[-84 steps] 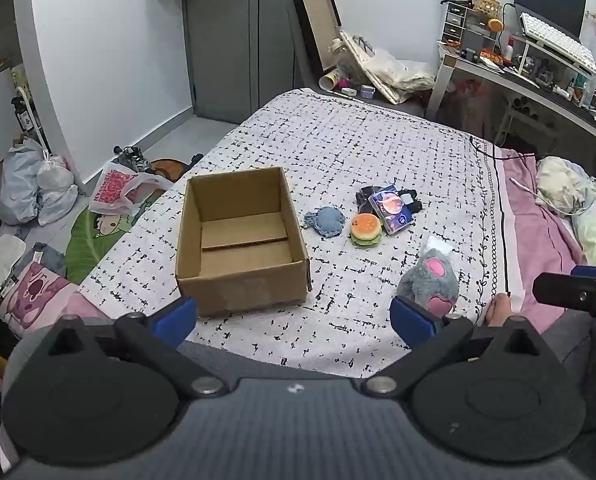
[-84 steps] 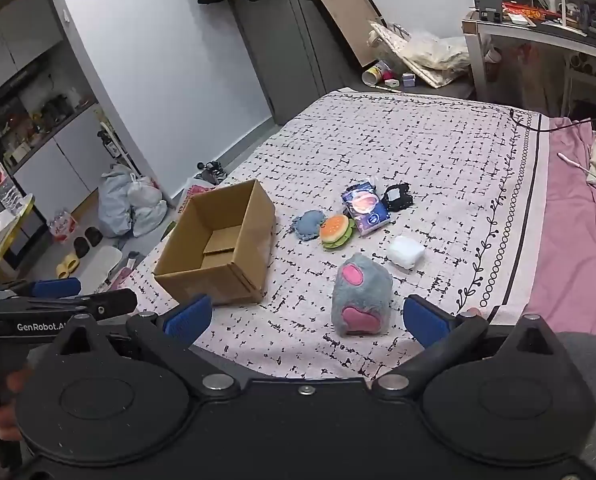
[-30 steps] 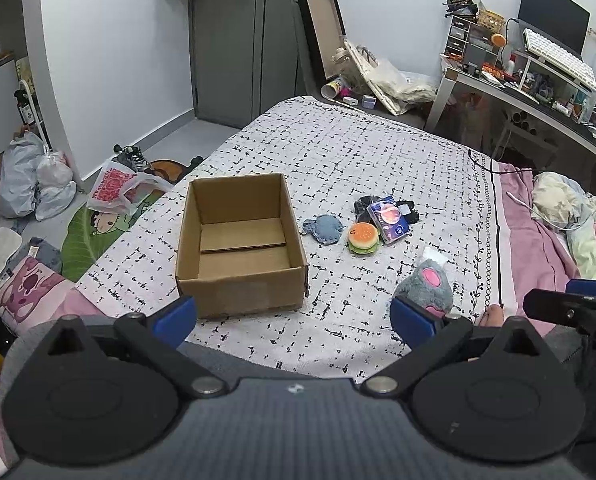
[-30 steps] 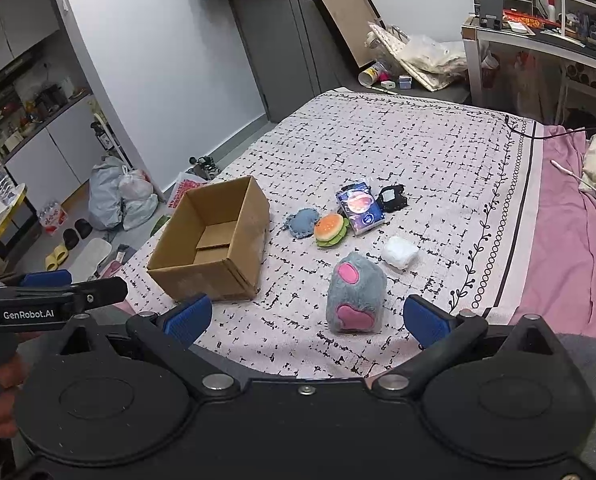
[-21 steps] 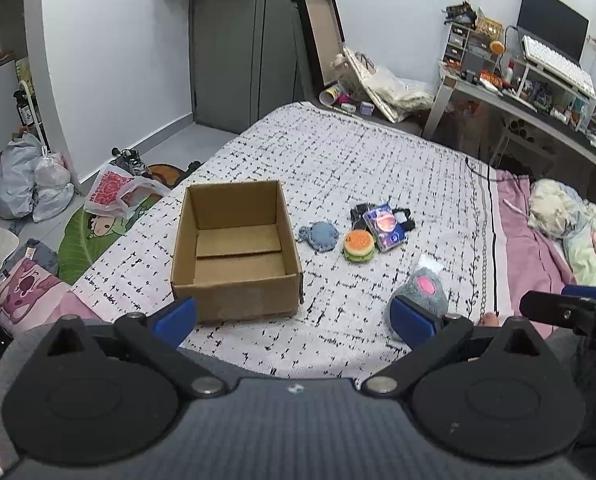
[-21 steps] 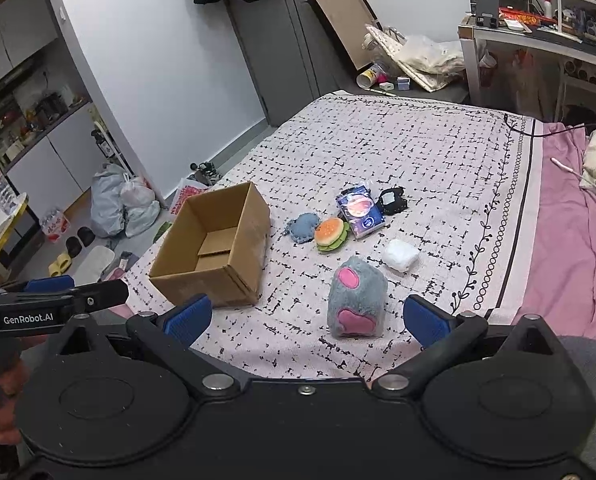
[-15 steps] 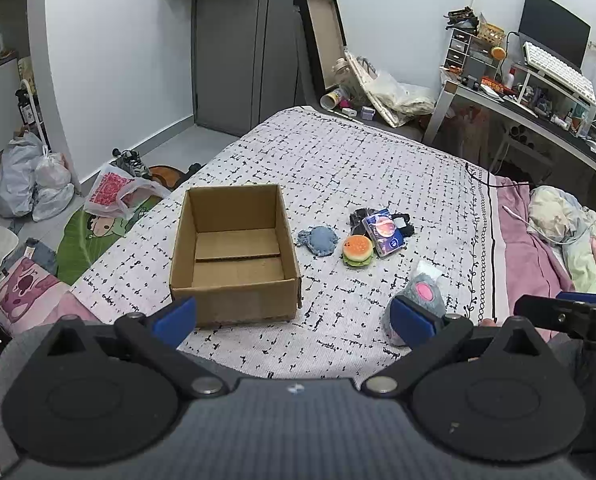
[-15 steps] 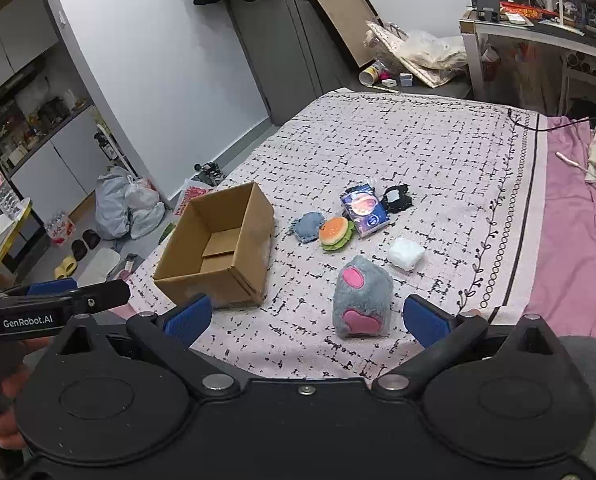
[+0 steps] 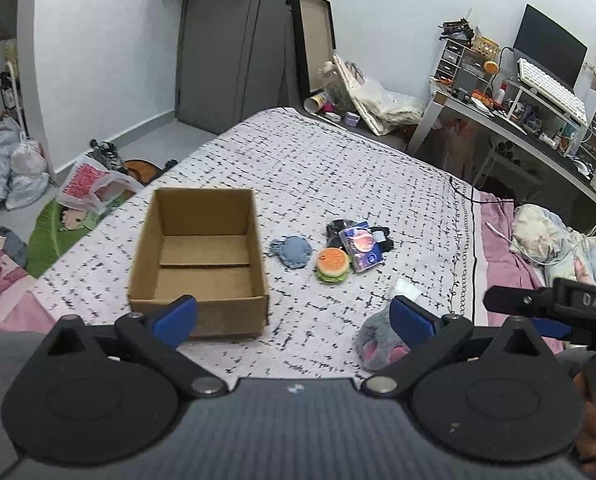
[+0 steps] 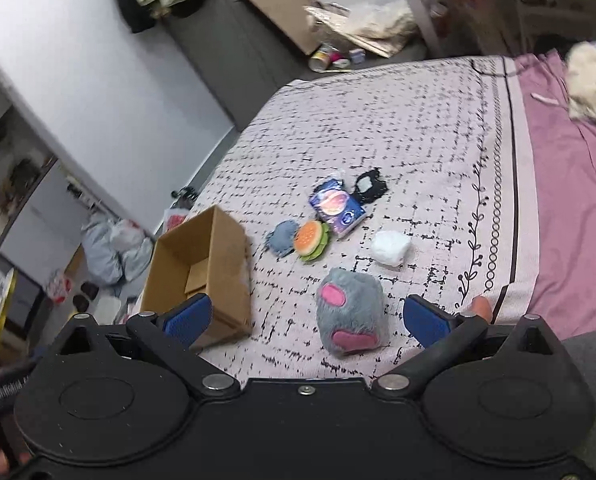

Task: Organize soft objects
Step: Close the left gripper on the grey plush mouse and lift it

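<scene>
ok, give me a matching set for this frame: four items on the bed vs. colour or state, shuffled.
Things:
1. box
2. burger
3. paw plush
4. wad

Colour or state:
A. grey with pink pads
B. white
C. brown, open, empty
D. orange top, green rim

Pairs: 1-C, 2-D, 3-A, 4-B

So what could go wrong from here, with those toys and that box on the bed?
The grey plush paw is wide and squashy, so the open right gripper might pinch only fur and drop it. The burger toy touches the blue plush and the printed packet, so grabbing one may drag its neighbours. The cardboard box sits near the bed edge and a nudge might tip it off.
</scene>
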Tool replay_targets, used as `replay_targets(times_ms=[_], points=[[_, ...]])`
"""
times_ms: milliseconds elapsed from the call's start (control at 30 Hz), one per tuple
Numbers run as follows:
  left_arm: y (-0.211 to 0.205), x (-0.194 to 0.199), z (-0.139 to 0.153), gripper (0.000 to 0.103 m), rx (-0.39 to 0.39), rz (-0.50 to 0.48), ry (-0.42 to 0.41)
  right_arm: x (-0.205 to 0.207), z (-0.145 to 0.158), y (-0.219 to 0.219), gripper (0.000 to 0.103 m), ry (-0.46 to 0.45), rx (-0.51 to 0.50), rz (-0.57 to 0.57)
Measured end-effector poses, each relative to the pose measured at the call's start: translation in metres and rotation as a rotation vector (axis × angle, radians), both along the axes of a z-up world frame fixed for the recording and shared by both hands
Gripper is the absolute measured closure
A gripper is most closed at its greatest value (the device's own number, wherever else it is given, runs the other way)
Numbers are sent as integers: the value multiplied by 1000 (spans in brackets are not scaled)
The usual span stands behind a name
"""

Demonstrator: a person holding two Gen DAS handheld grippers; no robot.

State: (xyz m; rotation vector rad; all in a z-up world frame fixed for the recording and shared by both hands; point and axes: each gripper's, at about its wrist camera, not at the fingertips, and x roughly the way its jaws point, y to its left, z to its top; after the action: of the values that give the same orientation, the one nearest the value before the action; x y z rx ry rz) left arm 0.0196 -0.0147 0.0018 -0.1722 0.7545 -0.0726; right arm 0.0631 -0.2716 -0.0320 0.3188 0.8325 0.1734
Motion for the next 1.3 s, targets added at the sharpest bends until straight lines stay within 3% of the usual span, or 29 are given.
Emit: replay_targets(times_ms=[300,533,833,1033,1300], points=[[-30,39,-34,4,-55,-73,94,30,-22,-14,0,72,94,-125],[-37,63,-52,11,-135,-35,150,51,-37,-26,2,142,163,-172],[-46,87,-82,24,-177,-24,248,67,-70,-37,4,220,226,-214],[-53,102,-105,39,-209,-10,310,78,-90,-38,12,280,277,-209],[-61,114,-130,47,-257,9,366,89,-107,-45,23,310,317,-254]])
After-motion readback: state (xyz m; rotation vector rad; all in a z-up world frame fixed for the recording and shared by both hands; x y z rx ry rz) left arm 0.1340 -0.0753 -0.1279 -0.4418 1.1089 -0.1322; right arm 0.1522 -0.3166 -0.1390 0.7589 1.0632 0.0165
